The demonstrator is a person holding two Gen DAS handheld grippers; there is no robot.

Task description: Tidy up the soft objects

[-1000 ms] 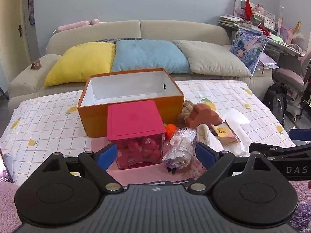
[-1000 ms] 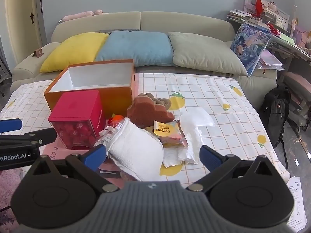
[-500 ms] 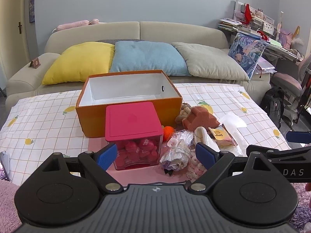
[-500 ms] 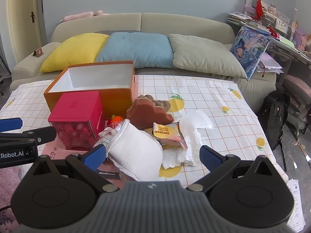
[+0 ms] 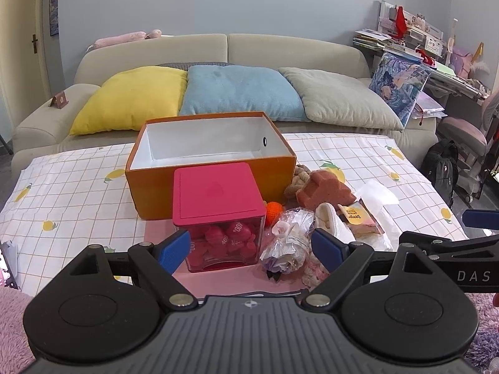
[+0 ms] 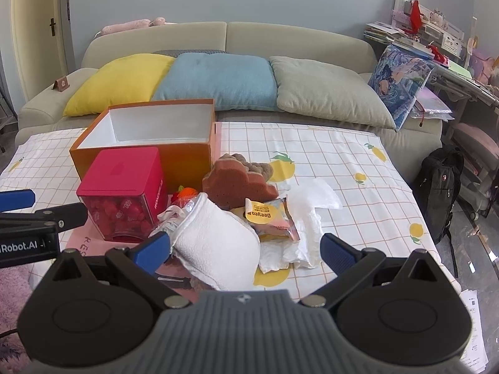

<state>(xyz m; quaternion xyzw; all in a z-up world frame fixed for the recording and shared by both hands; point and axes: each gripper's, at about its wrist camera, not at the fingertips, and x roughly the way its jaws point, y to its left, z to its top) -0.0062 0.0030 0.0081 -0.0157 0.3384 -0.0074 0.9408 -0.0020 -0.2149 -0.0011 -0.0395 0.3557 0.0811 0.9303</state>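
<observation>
An open orange box with a white, empty inside stands on the checked tablecloth. To its right lies a heap of soft things: a brown sponge, a rolled white towel, a small orange knitted ball, a crinkly plastic bag, a snack packet and white tissue. My left gripper is open, near the front edge, facing the pink-lidded jar. My right gripper is open, with the towel just ahead of its left finger.
The clear jar with pink lid holds red pieces and stands on a pink sheet before the box. A sofa with yellow, blue and grey cushions runs behind the table. A black backpack sits on the floor at right.
Both grippers have drawn back and risen slightly, so the table's objects look a little farther off. Nothing on the table has moved.
</observation>
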